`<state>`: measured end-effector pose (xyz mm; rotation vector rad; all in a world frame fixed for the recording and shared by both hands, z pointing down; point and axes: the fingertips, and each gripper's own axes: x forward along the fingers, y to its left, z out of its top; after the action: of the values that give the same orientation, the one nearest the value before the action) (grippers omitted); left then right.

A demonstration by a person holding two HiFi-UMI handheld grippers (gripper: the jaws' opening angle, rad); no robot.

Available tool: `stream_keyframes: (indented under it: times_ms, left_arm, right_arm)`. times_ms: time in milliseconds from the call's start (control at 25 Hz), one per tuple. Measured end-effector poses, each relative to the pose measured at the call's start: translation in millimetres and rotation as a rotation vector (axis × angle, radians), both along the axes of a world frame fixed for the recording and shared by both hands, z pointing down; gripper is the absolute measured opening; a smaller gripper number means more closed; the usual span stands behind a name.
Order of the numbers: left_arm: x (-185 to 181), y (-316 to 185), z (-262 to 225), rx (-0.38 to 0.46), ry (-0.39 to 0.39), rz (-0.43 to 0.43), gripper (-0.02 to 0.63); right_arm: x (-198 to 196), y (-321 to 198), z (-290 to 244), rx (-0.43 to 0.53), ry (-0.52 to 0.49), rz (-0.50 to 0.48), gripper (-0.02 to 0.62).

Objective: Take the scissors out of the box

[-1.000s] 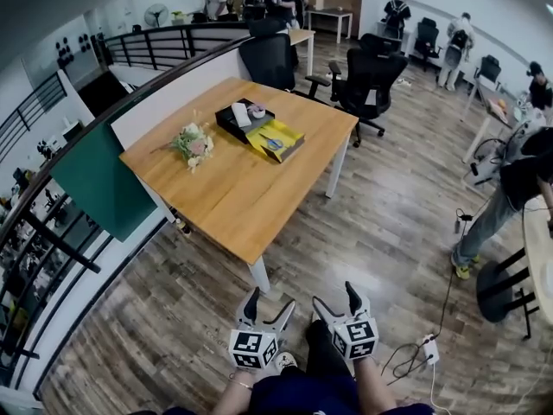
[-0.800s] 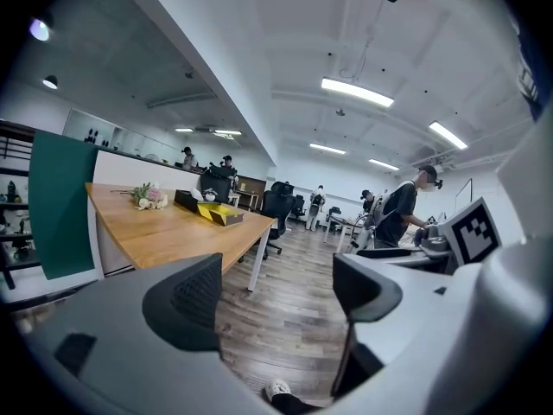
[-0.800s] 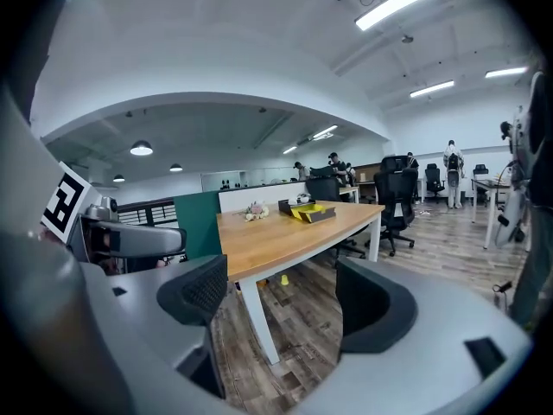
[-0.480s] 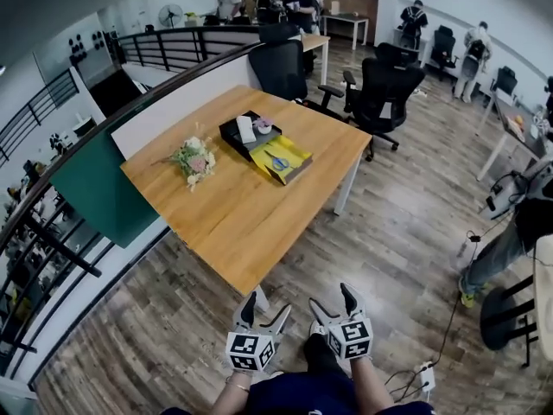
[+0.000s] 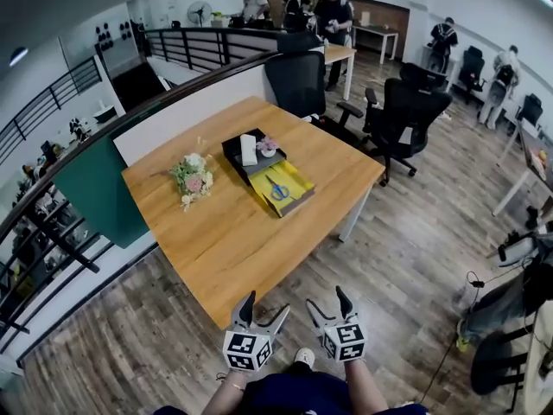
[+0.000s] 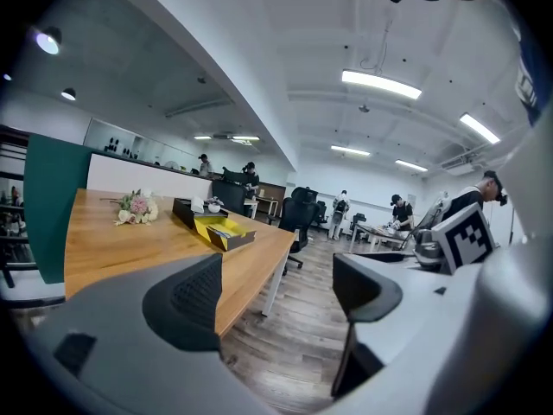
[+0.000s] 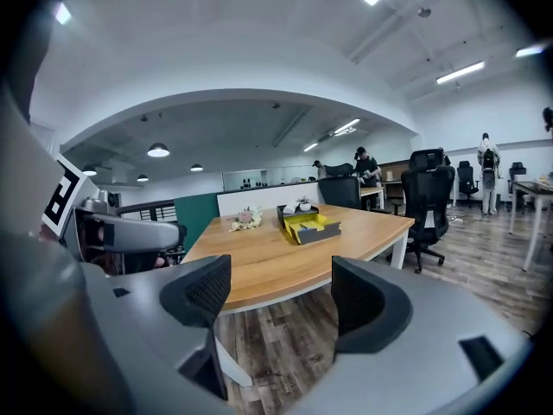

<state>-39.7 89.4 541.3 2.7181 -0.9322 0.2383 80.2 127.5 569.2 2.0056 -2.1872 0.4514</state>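
Blue-handled scissors (image 5: 277,189) lie in a yellow-lined open box (image 5: 298,204) on the wooden table (image 5: 225,240), next to a black box (image 5: 235,142). Both grippers hang low over the floor, short of the table's near corner. My left gripper (image 5: 265,307) is open with nothing between its jaws. My right gripper (image 5: 327,301) is open too; its jaws have just been closing a little, with nothing between them. The left gripper view shows the yellow box (image 6: 226,232) far beyond the left gripper (image 6: 276,296). In the right gripper view the box (image 7: 311,226) lies far past the right gripper (image 7: 281,296).
A small bunch of flowers (image 5: 192,178) lies on the table left of the boxes. Two black office chairs (image 5: 298,85) (image 5: 410,111) stand behind and right of the table. A green partition (image 5: 91,180) and a railing line the left side. People stand at the back.
The person has walked toward the table: it has drawn nearer in the head view, and both grippers have come forward with it, now just short of the near corner.
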Motion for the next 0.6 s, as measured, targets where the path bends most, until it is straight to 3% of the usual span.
stream_keyframes:
  times_ms: [280,600]
  left_arm:
    - [54,-12,15,-0.024,-0.004,-0.003,0.388]
    - [70,-33,23,-0.043,-0.011,-0.024,0.388]
  right_arm:
    - [57,-16,13,-0.019,-0.048,0.006,0.350]
    - [68,-26,27,-0.049,-0.077,-0.009,0.350]
